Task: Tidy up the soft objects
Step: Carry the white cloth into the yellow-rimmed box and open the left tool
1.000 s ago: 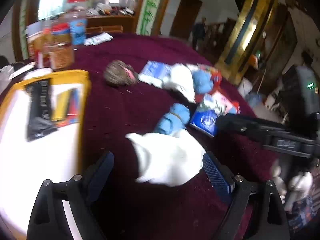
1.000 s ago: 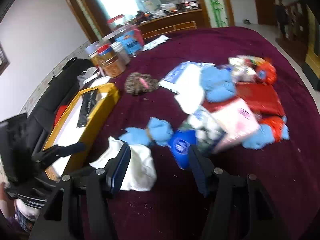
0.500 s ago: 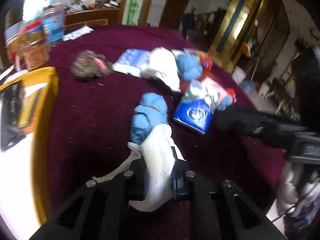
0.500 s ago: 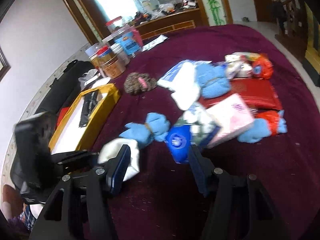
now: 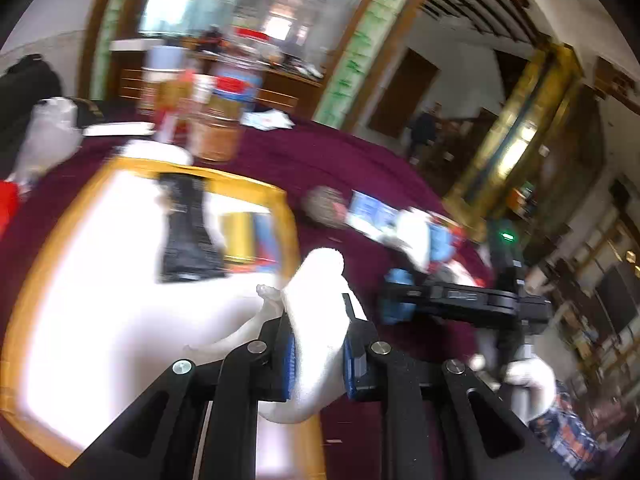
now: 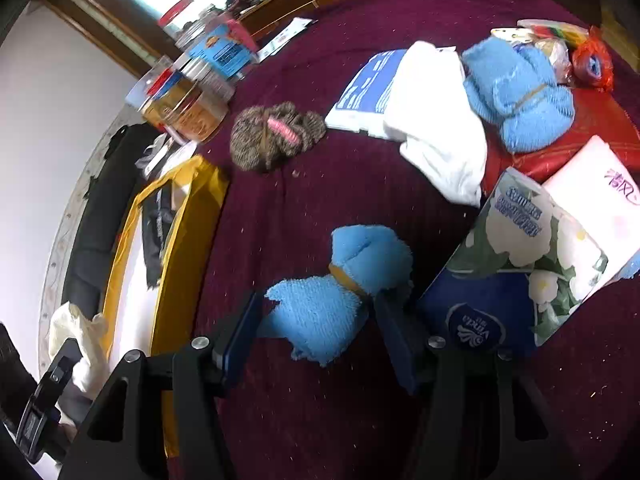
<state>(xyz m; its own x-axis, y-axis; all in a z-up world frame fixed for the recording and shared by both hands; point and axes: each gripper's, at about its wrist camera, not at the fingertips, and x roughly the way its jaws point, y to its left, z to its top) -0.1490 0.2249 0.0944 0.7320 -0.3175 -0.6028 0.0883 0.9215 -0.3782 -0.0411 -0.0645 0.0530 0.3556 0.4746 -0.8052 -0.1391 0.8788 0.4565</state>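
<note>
Left gripper [image 5: 318,354]: your jaws are clamped on a white cloth [image 5: 316,320]; the blue pads press it from both sides.
White cloth: it bulges up above your left fingertips and sags below them; a loose tail trails off to their left.
Yellow tray [image 5: 24,304]: it lies left of and beyond your left gripper; the held cloth hangs over its near right edge. A black item [image 5: 186,232] lies inside, ahead of the fingertips and to the left.
Jars [image 5: 218,120]: they stand beyond the tray's far rim, well ahead of your left gripper.
Right gripper [image 6: 316,336]: your jaws stand parted around a blue towel bundle [image 6: 340,292]. No pad presses it; whether the right pad touches the bundle cannot be told.
Blue towel bundle: it rests on the maroon tablecloth [image 6: 340,180], tied at the waist with a band, between your right fingers.
Brown knitted bundle [image 6: 276,134]: ahead of your right gripper, slightly left.
Tissue packs [image 6: 516,264]: just right of your right finger, on the cloth.
Second blue bundle [image 6: 516,92]: far ahead and right, beside a white folded cloth [image 6: 436,128].
</note>
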